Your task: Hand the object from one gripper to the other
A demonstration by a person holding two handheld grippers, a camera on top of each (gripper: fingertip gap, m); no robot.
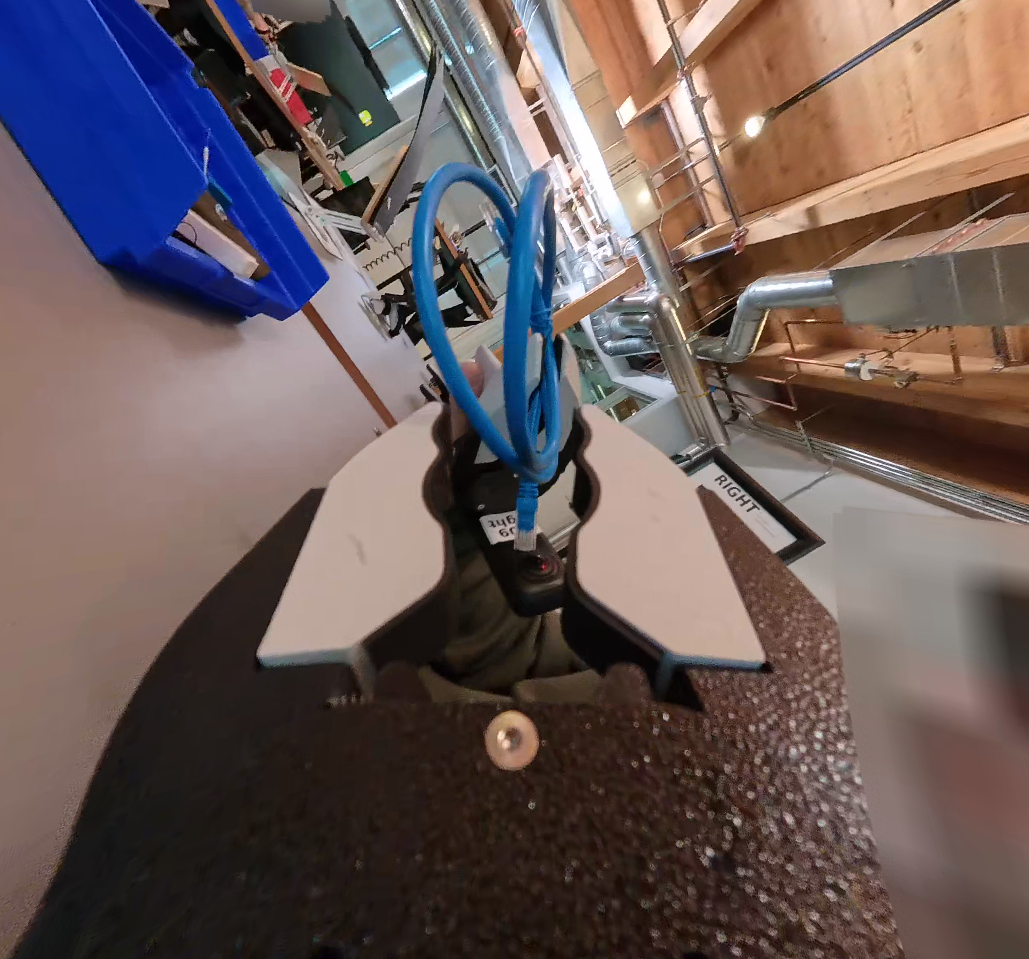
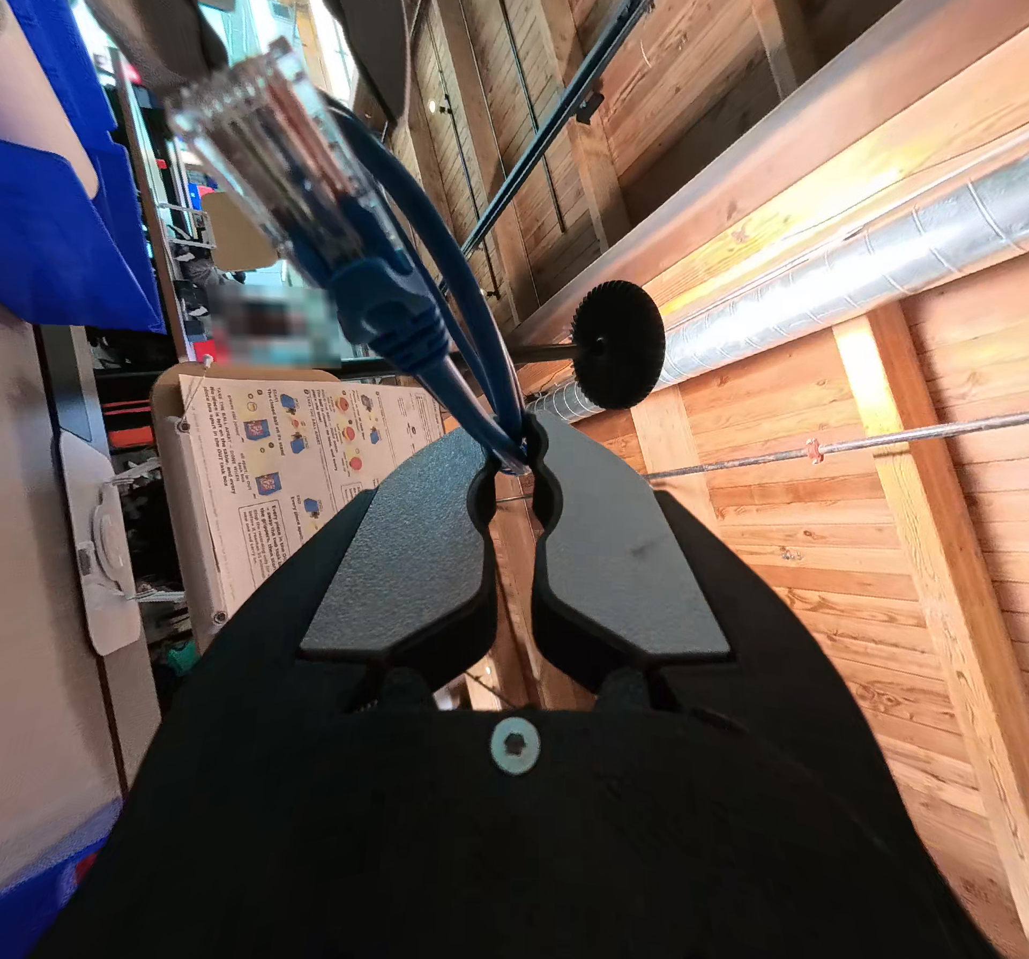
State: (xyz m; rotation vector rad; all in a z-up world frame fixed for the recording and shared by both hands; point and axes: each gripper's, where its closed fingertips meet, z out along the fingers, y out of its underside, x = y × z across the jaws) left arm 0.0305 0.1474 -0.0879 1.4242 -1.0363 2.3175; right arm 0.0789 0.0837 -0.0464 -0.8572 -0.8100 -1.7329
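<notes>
The right gripper (image 2: 515,445) was closed on the bundled blue cable (image 2: 401,286), pinched at its fingertips, the clear plug projecting beyond them. The left gripper (image 1: 509,431) stood wide open, holding nothing. The cable's loops (image 1: 490,308) hung just ahead of its parted fingers (image 1: 384,537), between the tips.

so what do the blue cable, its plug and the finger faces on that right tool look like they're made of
Blue cable: flexible, smooth rubbery plastic jacket; it bends in loops and shows a soft sheen.
Plug: clear hard plastic; coloured wires show through it.
Right tool finger faces: grey, matte, probably plastic or a coated plate; the surface looks finely pebbled.
</notes>
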